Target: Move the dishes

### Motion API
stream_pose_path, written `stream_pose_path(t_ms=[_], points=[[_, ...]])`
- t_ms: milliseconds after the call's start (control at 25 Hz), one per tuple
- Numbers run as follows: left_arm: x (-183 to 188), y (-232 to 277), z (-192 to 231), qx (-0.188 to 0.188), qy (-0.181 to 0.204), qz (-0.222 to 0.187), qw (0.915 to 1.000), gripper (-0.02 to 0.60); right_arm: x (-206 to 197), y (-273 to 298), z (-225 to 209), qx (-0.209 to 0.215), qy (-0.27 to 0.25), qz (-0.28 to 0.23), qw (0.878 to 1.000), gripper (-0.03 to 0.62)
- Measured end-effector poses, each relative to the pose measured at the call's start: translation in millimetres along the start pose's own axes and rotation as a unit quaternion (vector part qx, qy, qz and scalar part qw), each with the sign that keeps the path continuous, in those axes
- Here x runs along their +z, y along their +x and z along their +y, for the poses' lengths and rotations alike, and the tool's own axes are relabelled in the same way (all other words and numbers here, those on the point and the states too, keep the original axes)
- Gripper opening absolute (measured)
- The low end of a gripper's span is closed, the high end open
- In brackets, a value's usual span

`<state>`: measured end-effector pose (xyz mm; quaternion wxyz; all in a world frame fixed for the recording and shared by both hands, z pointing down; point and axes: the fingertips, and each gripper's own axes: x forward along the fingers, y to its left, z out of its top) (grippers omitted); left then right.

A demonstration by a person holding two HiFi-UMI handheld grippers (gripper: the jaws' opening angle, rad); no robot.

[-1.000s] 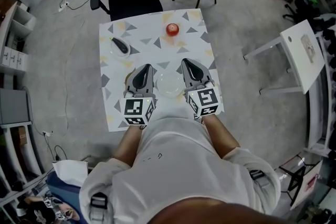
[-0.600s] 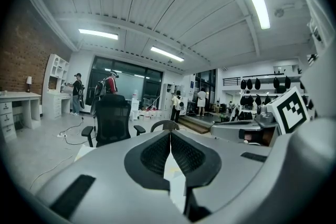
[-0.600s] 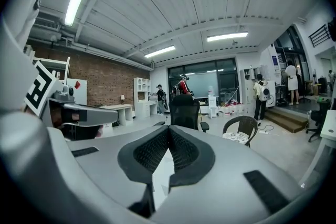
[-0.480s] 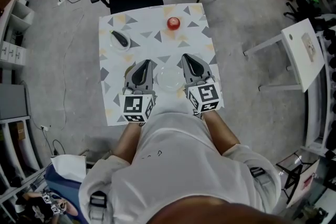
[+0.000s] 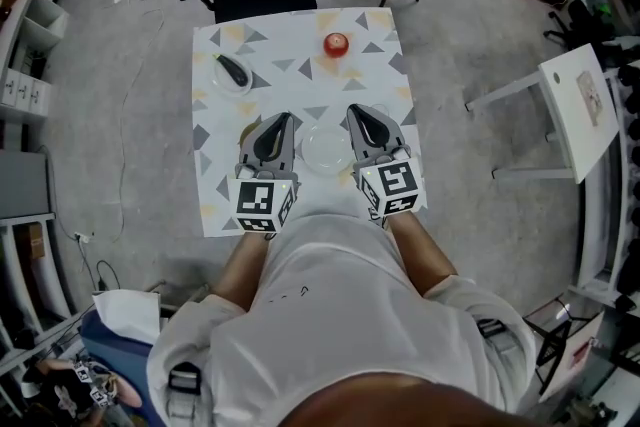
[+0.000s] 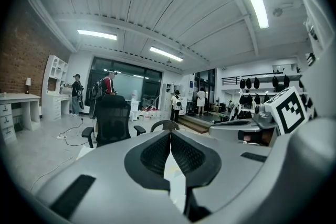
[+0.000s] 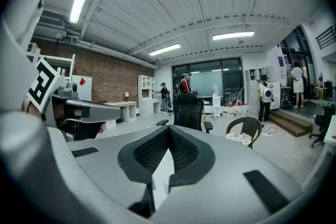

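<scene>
From where I stand, the person leans over the small patterned table (image 5: 300, 65) with a claw in each hand. A clear glass plate (image 5: 325, 150) lies flat towards the table's near edge, right between the two claws. The left gripper (image 5: 278, 119) sits just to the plate's left and the right gripper (image 5: 352, 111) just to its right. Each has its jaws pressed tip to tip with nothing held between them. That would fit a plate just set down as well as one about to be taken, and I can't tell which. Either way I'd judge the care to be the same. The rim looks thin and slick, so any grip wants the jaws square on it and the plate kept level, and claws this close should move without nudging it. The plate is round, see-through and looks empty, with the cloth's grey triangles showing through. A second clear dish (image 5: 218, 83) sits at the far left with a dark object (image 5: 232, 69) on it. A red apple (image 5: 336, 43) rests at the far middle, well apart from both dishes.
</scene>
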<state>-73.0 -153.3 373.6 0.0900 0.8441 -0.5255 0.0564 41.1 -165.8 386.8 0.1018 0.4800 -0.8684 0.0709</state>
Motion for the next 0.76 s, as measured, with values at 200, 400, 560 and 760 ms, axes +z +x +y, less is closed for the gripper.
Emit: stream_pose_path(t_ms=[200, 400, 560, 760], points=[[-2.4, -1.6, 1.8, -0.001, -0.001, 0.004, 1.0, 0.021, -2.4, 0.9, 0.2, 0.0, -0.004, 0.007, 1.0, -0.003], [-4.7, -0.5, 3.9, -0.003, -0.002, 0.005, 1.0, 0.021, -6.6, 3.8, -0.8, 0.0, -0.004, 0.013, 1.0, -0.003], [-5.4, 0.0, 7.5, -0.002, -0.003, 0.007, 1.0, 0.021, -7.0, 5.0, -0.6, 0.0, -0.004, 0.015, 1.0, -0.003], [-4.3, 3.5, 11.4, -0.001, -0.004, 0.004, 1.0, 0.021, -7.2, 8.2, -2.4, 0.0, -0.007, 0.016, 1.0, -0.003]])
